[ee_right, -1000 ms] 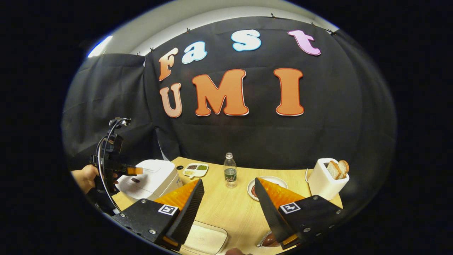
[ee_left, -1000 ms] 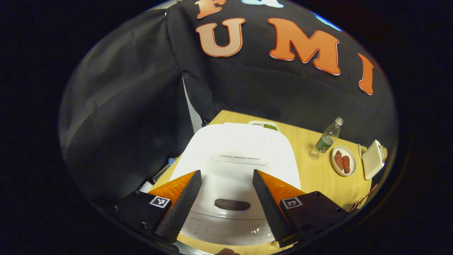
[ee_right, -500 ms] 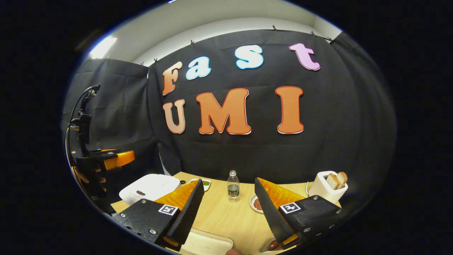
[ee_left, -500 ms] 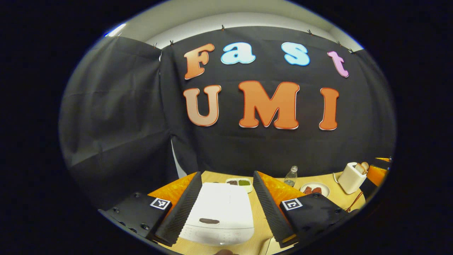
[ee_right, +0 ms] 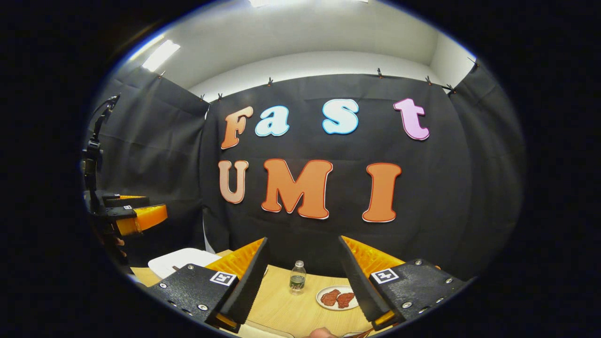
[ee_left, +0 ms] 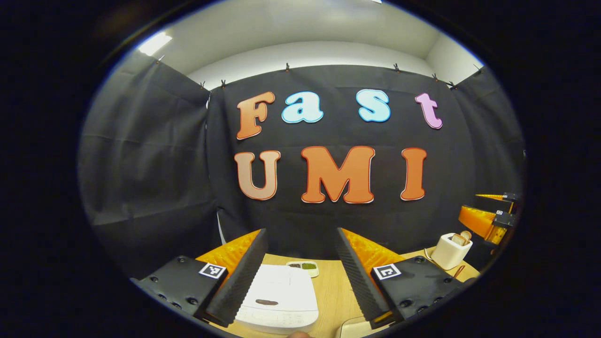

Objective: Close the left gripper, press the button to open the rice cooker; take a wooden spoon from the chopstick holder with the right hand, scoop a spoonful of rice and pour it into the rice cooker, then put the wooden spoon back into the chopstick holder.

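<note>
A: Status?
B: I hold the left gripper [ee_left: 300,274] and right gripper [ee_right: 303,279] wide apart, empty. The cooker [ee_left: 277,300] sits below, lid down.
A: Risk?
B: Spread fingers could straddle the button [ee_left: 266,302].

Recording booth, black cloth wall [ee_right: 469,188], wooden table [ee_right: 281,305]

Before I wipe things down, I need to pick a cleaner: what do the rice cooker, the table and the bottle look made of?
Rice cooker: smooth white plastic, by its faint sheen. Table: light wood or wood-look laminate, showing grain lines. Bottle: clear plastic, probably, see-through with a cap.
</note>
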A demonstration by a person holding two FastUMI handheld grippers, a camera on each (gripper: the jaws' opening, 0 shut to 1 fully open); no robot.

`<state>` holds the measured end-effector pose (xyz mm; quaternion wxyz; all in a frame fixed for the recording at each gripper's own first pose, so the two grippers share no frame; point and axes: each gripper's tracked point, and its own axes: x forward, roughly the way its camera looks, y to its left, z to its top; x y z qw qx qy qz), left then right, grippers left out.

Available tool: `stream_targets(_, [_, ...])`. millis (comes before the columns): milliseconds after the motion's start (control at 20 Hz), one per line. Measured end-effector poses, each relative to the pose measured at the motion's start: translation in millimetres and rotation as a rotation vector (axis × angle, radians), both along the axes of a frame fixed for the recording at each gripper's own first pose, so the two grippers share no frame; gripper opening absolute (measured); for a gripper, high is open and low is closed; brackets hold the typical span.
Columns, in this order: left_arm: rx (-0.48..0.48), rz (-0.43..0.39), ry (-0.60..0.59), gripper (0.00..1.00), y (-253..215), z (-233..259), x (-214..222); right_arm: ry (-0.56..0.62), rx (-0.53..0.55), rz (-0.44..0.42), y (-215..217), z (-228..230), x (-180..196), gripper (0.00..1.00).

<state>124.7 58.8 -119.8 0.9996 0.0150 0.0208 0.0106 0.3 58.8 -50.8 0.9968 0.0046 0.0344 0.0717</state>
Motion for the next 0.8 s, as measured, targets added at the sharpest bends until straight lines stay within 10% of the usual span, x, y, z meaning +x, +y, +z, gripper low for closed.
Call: stream_targets(800, [0.044,-0.046,-0.047,0.96,-20,-1,-22,0.030,0.029,-0.167,-37,-4,-5,0.89])
